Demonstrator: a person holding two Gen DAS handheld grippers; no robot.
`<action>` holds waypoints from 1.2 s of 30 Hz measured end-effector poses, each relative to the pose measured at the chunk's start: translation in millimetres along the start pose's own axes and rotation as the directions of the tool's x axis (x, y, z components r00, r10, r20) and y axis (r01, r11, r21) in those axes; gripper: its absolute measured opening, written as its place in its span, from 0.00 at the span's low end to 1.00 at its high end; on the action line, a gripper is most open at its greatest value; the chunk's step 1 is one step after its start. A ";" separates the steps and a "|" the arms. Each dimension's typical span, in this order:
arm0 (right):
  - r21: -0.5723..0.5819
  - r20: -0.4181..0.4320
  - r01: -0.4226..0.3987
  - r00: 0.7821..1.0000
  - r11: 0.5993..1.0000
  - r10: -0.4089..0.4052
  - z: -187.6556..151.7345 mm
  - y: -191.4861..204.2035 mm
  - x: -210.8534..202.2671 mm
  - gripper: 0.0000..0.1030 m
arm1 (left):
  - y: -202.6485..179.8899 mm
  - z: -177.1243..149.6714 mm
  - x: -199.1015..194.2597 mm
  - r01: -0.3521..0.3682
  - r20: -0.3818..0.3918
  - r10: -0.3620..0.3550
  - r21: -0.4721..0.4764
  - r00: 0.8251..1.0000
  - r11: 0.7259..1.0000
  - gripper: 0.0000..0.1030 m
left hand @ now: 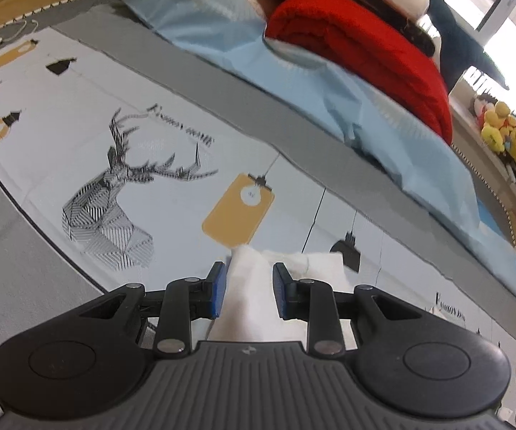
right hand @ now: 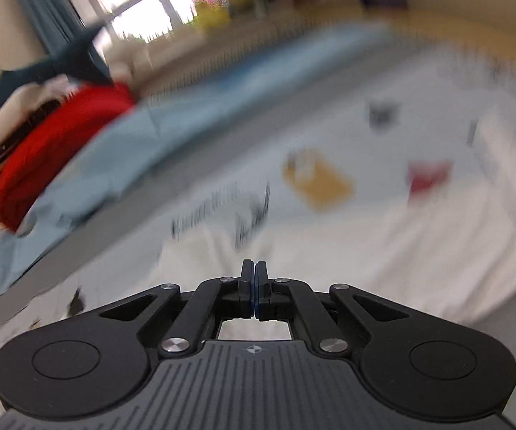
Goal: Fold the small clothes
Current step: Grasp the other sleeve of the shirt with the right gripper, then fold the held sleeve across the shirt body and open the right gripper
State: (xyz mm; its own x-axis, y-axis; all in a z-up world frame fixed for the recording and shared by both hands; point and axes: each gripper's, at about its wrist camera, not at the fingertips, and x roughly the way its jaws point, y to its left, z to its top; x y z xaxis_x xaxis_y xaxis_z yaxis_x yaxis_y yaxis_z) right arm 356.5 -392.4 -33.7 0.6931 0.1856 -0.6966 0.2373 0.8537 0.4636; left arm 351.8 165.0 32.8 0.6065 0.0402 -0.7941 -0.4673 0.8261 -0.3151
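In the left wrist view, at the far left, the printed bedsheet (left hand: 171,107) carries small lamp motifs and a line-drawn stag head (left hand: 114,193), with a mustard-yellow tag shape (left hand: 238,211) printed further right; below these the left gripper (left hand: 249,288) holds its blue-padded fingers (left hand: 219,288) apart, and a fold of the white garment (left hand: 247,286) rises between them without either pad clearly pressing it; the rest of that cloth lies on the sheet just beyond and to the right of the fingertips; across the upper part runs a grey band of bedding, then a crumpled pale blue cloth (left hand: 329,82), and on it a rolled red blanket (left hand: 365,50) beneath cream fabric; at the far right edge a heap of yellow plush toys (left hand: 505,125) sits on a ledge.

The right wrist view is heavily blurred; at its left the red blanket (right hand: 60,143) and pale blue cloth (right hand: 132,150) are recognisable; in the centre the right gripper (right hand: 254,286) has its fingers pressed together, and whether any fabric is pinched between them cannot be told; white cloth (right hand: 383,251) spreads over the sheet ahead and to the right.
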 end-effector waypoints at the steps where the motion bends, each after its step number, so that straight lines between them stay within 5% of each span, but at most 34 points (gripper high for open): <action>1: -0.023 -0.025 -0.026 0.999 0.999 0.025 -2.3 2.4 5.4 0.04 | -1.1 -1.9 2.0 0.002 -0.005 -0.002 0.001 1.000 1.000 0.29; 2: -0.060 -0.057 -0.057 0.997 0.997 0.054 -6.2 7.8 11.6 0.08 | -2.9 -3.8 3.8 0.001 -0.011 -0.001 0.002 1.000 1.000 0.29; 5: -0.110 -0.141 -0.100 0.986 0.989 0.084 -19.0 18.4 29.1 0.44 | -8.4 -6.6 6.3 0.010 -0.023 -0.010 0.010 1.000 1.000 0.29; 14: -0.319 -0.158 0.042 0.983 0.947 -0.097 -44.6 42.3 63.4 0.48 | -10.8 -3.7 10.6 0.014 -0.034 -0.013 0.011 0.999 1.000 0.29; 16: -0.359 -0.163 0.022 0.983 0.933 -0.086 -48.1 45.2 62.6 0.38 | -10.7 -2.1 11.4 0.013 -0.032 -0.013 0.008 0.999 1.000 0.29; 18: -0.387 -0.173 0.008 0.981 0.922 -0.081 -49.6 47.2 64.0 0.15 | -10.2 -1.8 12.1 0.012 -0.033 -0.012 0.003 0.999 1.000 0.29; 20: -0.396 -0.177 -0.011 0.982 0.918 -0.064 -51.0 49.3 61.5 0.10 | -10.2 -1.9 12.8 0.012 -0.036 -0.012 0.003 0.999 1.000 0.29; 26: -0.310 -0.005 -0.013 1.000 0.951 0.011 -24.2 66.5 12.3 0.09 | -6.7 0.7 11.9 0.007 -0.029 -0.007 -0.003 1.000 1.000 0.29; 29: -0.281 0.119 0.099 0.991 0.954 -0.068 -14.3 67.5 -13.2 0.09 | -4.9 1.5 12.7 -0.001 -0.027 0.001 0.000 1.000 1.000 0.29; 32: -0.170 0.054 0.242 0.970 0.955 -0.236 -13.4 40.0 4.3 0.09 | -4.4 1.1 15.5 -0.008 -0.033 0.007 -0.001 0.999 1.000 0.29; 36: -0.127 -0.016 0.243 0.969 0.962 -0.247 -11.2 22.0 22.8 0.13 | -5.6 -2.3 24.1 -0.013 -0.047 0.013 0.005 0.999 1.000 0.29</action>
State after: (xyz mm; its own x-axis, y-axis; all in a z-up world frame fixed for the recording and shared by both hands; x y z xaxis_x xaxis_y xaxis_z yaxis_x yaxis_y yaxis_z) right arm 369.9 -364.0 -45.5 0.6016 -0.0232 -0.7985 0.3103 0.9279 0.2068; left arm 367.6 160.0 14.2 0.5697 0.0248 -0.8215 -0.4716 0.8285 -0.3021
